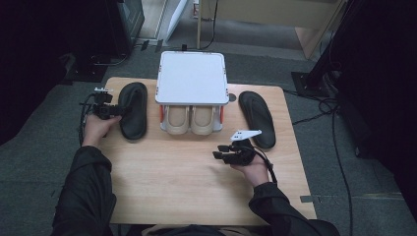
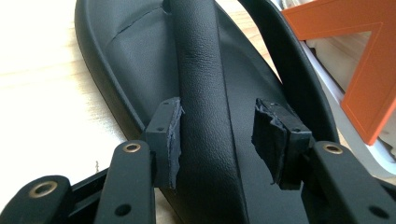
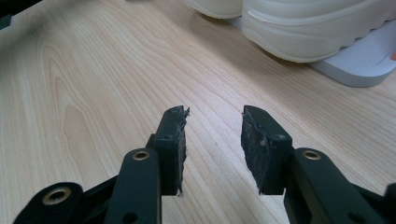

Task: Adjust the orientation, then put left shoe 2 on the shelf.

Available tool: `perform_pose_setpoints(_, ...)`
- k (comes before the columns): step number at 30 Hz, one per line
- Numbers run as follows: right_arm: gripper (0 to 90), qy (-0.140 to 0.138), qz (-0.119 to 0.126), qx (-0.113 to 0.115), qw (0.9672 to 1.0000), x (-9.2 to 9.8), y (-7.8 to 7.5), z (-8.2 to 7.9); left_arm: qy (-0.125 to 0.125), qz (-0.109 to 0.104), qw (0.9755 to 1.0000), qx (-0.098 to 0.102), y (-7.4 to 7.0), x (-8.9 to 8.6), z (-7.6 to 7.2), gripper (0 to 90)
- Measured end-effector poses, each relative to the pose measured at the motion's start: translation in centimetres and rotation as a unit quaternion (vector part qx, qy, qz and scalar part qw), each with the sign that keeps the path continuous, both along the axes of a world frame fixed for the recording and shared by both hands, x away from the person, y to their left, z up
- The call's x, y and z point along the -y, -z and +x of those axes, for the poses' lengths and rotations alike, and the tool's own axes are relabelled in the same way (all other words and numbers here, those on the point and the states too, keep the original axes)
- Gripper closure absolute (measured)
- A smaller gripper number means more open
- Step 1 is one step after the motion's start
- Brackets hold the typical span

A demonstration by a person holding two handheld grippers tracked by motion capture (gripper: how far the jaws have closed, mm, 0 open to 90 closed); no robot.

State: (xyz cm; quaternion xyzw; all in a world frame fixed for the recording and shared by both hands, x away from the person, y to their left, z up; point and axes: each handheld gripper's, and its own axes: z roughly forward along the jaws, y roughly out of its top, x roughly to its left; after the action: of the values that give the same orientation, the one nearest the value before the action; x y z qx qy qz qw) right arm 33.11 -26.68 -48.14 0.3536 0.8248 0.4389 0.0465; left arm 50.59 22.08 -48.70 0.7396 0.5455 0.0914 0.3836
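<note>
Black left slipper (image 1: 133,110) lies between the left gripper's (image 2: 219,140) released fingers, beside the shoe rack (image 1: 192,78); the right gripper (image 3: 212,149) hangs unclenched over bare surface (image 1: 172,182).

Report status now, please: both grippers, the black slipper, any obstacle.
Left gripper open, jaws astride left black slipper strap. Right gripper open, empty, above table. Shoe rack beside slipper, not blocking.

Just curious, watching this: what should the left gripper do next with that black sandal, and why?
Probably close. The left gripper straddles the strap of the left sandal, and the right pad stands clear of it. The right gripper hovers open above the table.
</note>
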Motion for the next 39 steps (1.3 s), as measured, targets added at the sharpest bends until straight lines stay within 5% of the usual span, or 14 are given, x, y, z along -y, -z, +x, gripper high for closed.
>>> perform_pose_setpoints(7, 60.5, -0.001, -0.004, -0.009, 0.9999, -0.3, 0.4, 0.0, -0.008, 0.018, 0.9998, 0.007, 0.2, 0.7, 0.6, 54.3)
perform_pose_setpoints(9, 60.5, -0.003, -0.006, -0.011, 0.9999, -0.4, 0.5, 0.1, -0.020, 0.025, 0.9995, 0.004, 0.2, 0.7, 0.7, 61.2)
perform_pose_setpoints(10, 60.5, -0.005, -0.006, -0.010, 0.9999, -0.4, 0.5, 0.1, -0.024, 0.024, 0.9994, 0.002, 0.2, 0.7, 0.7, 66.4)
perform_pose_setpoints(20, 60.5, -0.003, -0.002, -0.007, 1.0000, -0.3, 0.4, 0.2, -0.023, 0.011, 0.9996, -0.011, -0.4, 0.8, 0.4, 68.5)
perform_pose_setpoints(39, 60.5, -0.019, 0.003, -0.011, 0.9997, -1.3, 0.3, 0.8, -0.045, -0.053, 0.9976, 0.000, -3.8, -0.6, -2.5, 68.8)
